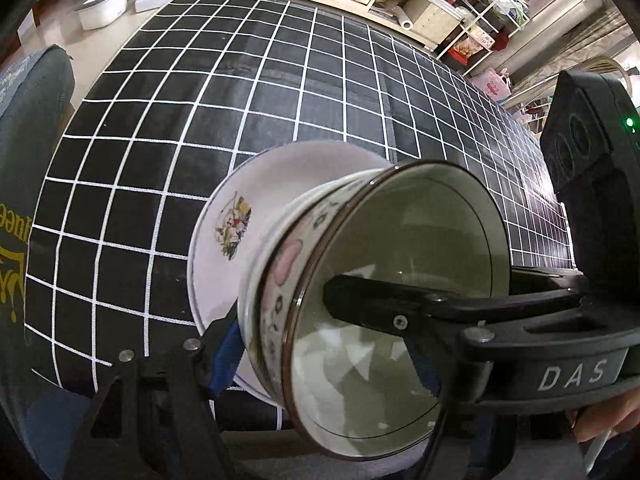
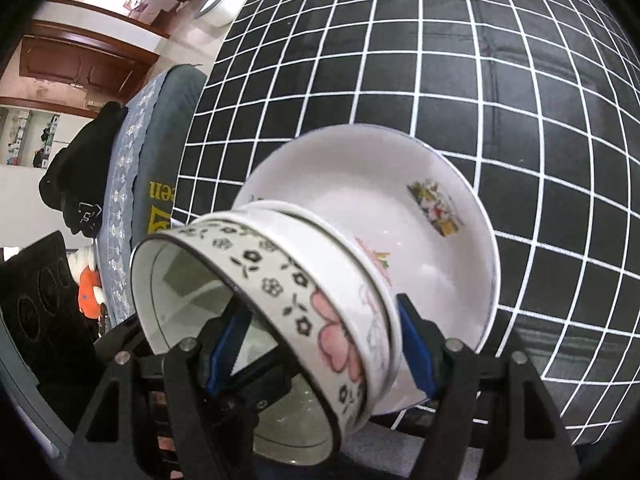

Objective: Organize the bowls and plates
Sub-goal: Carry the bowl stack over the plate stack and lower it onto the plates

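Observation:
A stack of crockery is held tilted above the black grid mat (image 1: 280, 92): a white plate (image 1: 218, 240) with a flower print, and nested bowls (image 1: 280, 264) with pink flowers and black blossoms sitting in it. The stack also shows in the right wrist view, with the plate (image 2: 400, 208) behind the bowls (image 2: 304, 280). My left gripper (image 1: 320, 344) is shut on the stack, one finger inside the top bowl and one outside. My right gripper (image 2: 320, 352) is shut on the opposite side of the stack, one finger inside the bowl, one against the plate.
The grid mat (image 2: 480, 60) covers the table. A grey-blue cushioned chair (image 2: 160, 152) with yellow lettering stands at the table's left edge. A white tub (image 1: 104, 4) sits on the floor beyond. Shelves with clutter (image 1: 480, 20) line the far side.

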